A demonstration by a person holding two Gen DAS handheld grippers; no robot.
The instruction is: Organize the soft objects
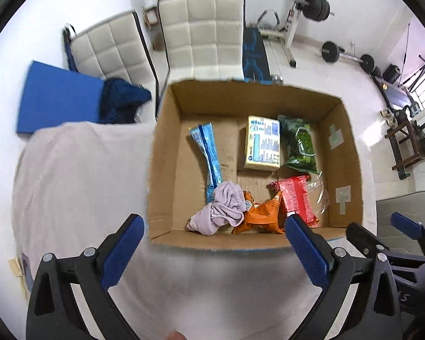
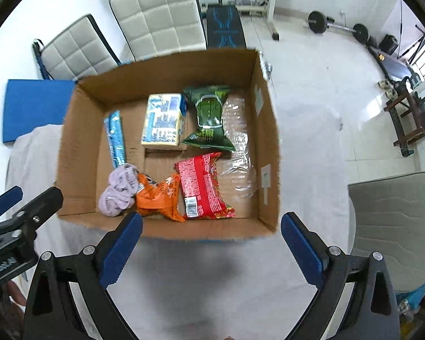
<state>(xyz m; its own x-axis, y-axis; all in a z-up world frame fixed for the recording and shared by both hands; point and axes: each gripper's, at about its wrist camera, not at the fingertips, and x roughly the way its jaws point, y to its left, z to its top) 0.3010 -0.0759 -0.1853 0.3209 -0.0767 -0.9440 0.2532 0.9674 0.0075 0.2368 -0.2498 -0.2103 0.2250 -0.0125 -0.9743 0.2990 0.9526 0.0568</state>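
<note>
Two white padded chairs point(image 1: 201, 28), blue mat point(image 1: 59, 99), barbells point(image 2: 337, 27) behind.

The left gripper point(image 1: 214, 242) sits low in its frame, jaws spread wide and empty. The right gripper point(image 2: 211, 240) matches it, side by side.

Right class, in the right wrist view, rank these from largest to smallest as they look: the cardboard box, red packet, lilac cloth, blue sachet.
1. Cardboard box, by far.
2. Red packet.
3. Lilac cloth and blue sachet: too alike to rank; the cloth is bunched and nearer the camera.
</note>
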